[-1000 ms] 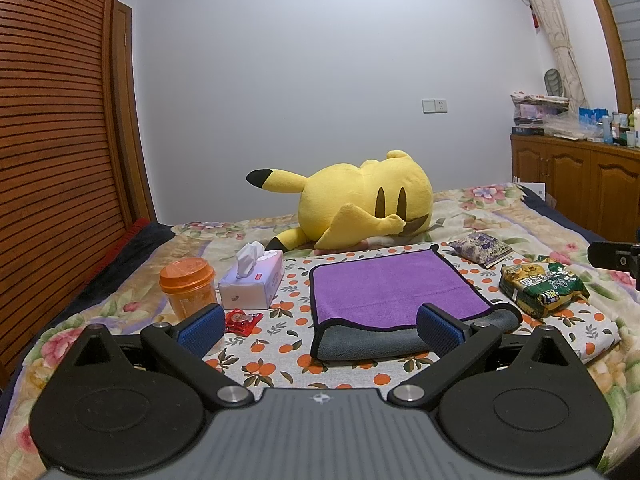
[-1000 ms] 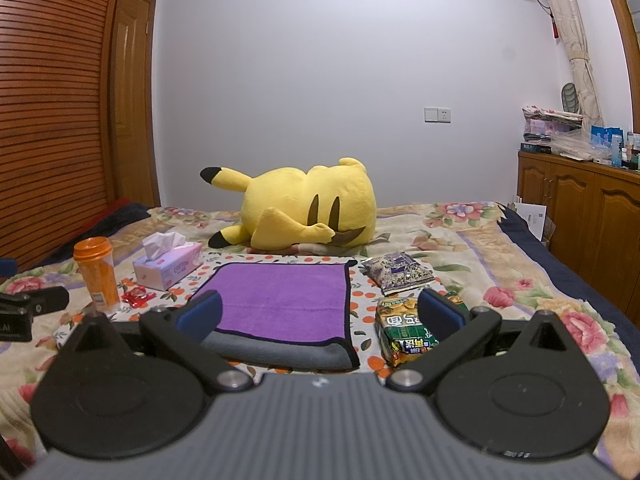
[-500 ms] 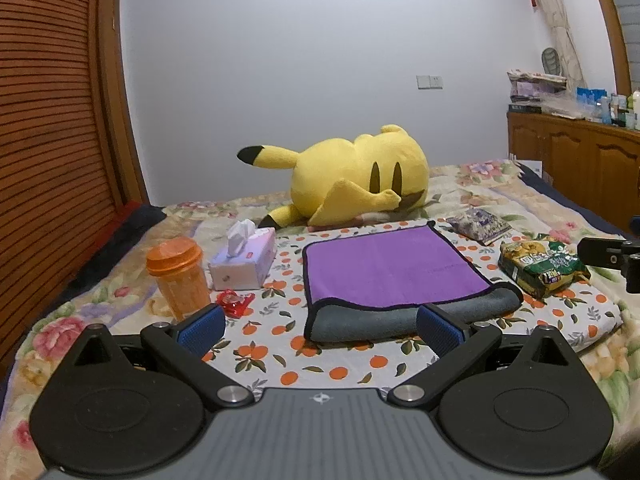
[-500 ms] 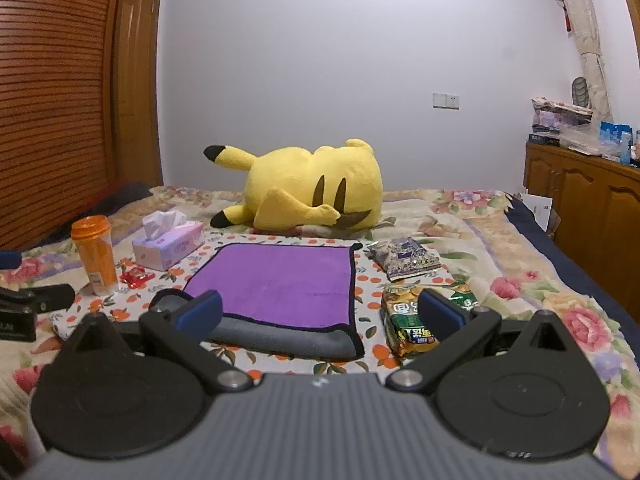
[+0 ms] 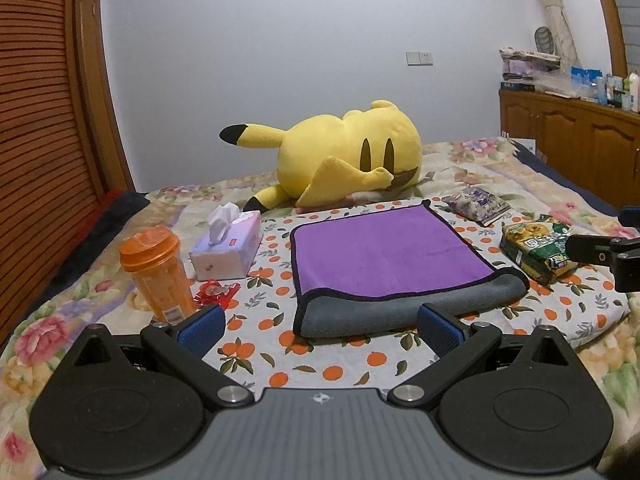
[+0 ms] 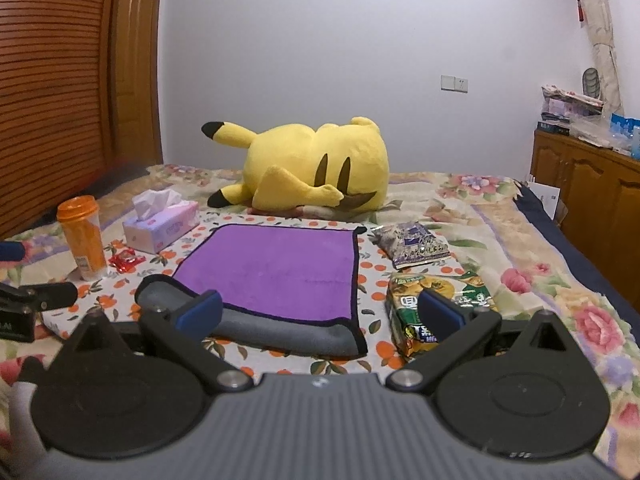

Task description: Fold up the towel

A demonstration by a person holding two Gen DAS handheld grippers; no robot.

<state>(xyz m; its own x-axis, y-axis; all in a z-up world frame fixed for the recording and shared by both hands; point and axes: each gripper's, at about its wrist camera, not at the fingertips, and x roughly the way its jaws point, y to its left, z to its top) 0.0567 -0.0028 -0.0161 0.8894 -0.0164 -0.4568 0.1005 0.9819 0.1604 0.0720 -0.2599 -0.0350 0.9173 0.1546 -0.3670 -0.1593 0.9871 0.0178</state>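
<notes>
A purple towel (image 5: pixel 384 250) with a grey underside and black trim lies on the orange-print cloth (image 5: pixel 320 364) on the bed, its near edge folded back in a grey roll (image 5: pixel 400 310). It also shows in the right wrist view (image 6: pixel 276 268). My left gripper (image 5: pixel 320 328) is open and empty, held just short of the towel's near edge. My right gripper (image 6: pixel 320 314) is open and empty, near the towel's right front corner. The right gripper's side shows in the left wrist view (image 5: pixel 604 250).
A yellow plush toy (image 5: pixel 344 156) lies behind the towel. An orange cup (image 5: pixel 158 272), a tissue box (image 5: pixel 228 250) and a red wrapper (image 5: pixel 214 292) sit left of it. Two snack bags (image 5: pixel 536 250) (image 5: pixel 478 204) lie to the right. Wooden cabinets (image 5: pixel 576 140) stand at far right.
Both grippers have pulled back and risen a little, so the towel sits further ahead and lower in view. The towel has not moved. Both stay open.
</notes>
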